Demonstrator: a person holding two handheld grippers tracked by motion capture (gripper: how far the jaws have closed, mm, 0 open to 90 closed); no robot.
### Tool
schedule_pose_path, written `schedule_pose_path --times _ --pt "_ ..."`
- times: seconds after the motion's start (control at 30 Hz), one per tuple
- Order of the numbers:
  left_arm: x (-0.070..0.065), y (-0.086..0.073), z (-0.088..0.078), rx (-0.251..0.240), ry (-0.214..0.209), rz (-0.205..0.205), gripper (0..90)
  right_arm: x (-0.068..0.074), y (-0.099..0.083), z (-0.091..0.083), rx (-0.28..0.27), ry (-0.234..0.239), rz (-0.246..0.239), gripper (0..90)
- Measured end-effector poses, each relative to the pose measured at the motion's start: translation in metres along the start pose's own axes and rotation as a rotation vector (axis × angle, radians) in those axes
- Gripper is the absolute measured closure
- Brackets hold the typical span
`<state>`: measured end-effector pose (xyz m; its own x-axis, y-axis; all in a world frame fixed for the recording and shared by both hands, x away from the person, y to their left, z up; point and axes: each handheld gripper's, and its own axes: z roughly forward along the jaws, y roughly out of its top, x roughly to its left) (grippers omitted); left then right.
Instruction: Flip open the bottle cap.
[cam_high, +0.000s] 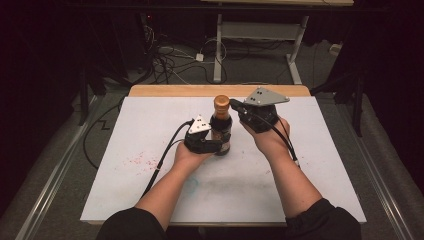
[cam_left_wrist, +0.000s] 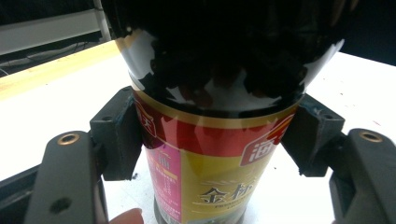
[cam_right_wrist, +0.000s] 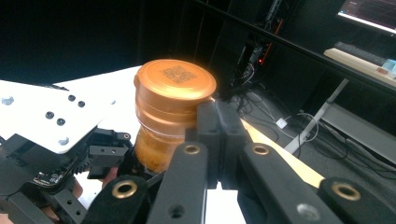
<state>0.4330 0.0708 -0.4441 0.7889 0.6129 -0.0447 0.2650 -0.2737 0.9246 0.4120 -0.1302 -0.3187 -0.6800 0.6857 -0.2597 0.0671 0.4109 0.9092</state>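
Dark sauce bottle (cam_high: 221, 131) stands upright on the white table (cam_high: 150, 125), roughly mid-table, a little toward the far wooden edge. It serves as the landmark here.

Left gripper (cam_high: 207, 142) sits at the bottle's left side, low on the body. In the left gripper view its jaws are spread around the labelled body (cam_left_wrist: 212, 154), a pad (cam_left_wrist: 119, 140) pressed against each side of the red and yellow label. Reads as a firm clamp that holds the bottle steady.

Right gripper (cam_high: 235, 106) comes in from the bottle's right, up at neck height. In the right gripper view its two jaws lie pressed together with nothing between them, and their tips rest beside the orange cap (cam_right_wrist: 173, 88), touching or very nearly touching its right flank. The cap is not between the jaws.

Cap appears fully seated on the neck; no gap seen under it, and the code print on top faces up, level.

Judgement on progress: early. Done so far: bottle braced by the left gripper, right gripper brought up to the cap. Left to do: spread the right jaws, set them around the cap, then turn it off, if opening is the aim. No liquid out near the bottle; faint red specks (cam_high: 137, 161) on the table to the bottle's left, well apart from it.

Cables (cam_high: 165, 150) trail from the left gripper back toward the near edge.
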Motion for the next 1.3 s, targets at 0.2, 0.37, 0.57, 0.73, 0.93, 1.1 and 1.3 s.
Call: schedule_pose_path --times 0.2,0.37,0.57,0.73,0.93,1.1,1.3 --pt "-0.001 0.001 0.000 0.008 0.014 0.004 29.4 0.000 0.003 0.000 0.018 0.003 0.017 90.0" --pt "-0.002 0.001 0.000 0.012 0.018 0.003 29.5 0.004 0.005 0.000 0.029 -0.017 -0.010 90.0" --pt "-0.002 0.001 0.000 0.015 0.021 0.006 29.7 0.005 0.006 0.001 0.030 -0.024 -0.018 90.0" --pt "-0.002 0.001 0.000 0.016 0.023 0.009 29.8 0.006 0.006 0.001 0.033 -0.029 -0.021 90.0" --pt "-0.002 0.000 0.000 0.012 0.020 0.017 29.8 0.008 0.012 -0.005 -0.014 -0.021 -0.026 90.0" --pt "-0.004 0.000 0.003 0.007 0.031 0.016 29.5 0.018 0.038 -0.019 -0.093 -0.010 -0.071 90.0" --pt "-0.003 0.000 0.002 0.008 0.029 0.016 29.3 0.009 0.028 -0.020 -0.081 -0.019 -0.024 90.0"
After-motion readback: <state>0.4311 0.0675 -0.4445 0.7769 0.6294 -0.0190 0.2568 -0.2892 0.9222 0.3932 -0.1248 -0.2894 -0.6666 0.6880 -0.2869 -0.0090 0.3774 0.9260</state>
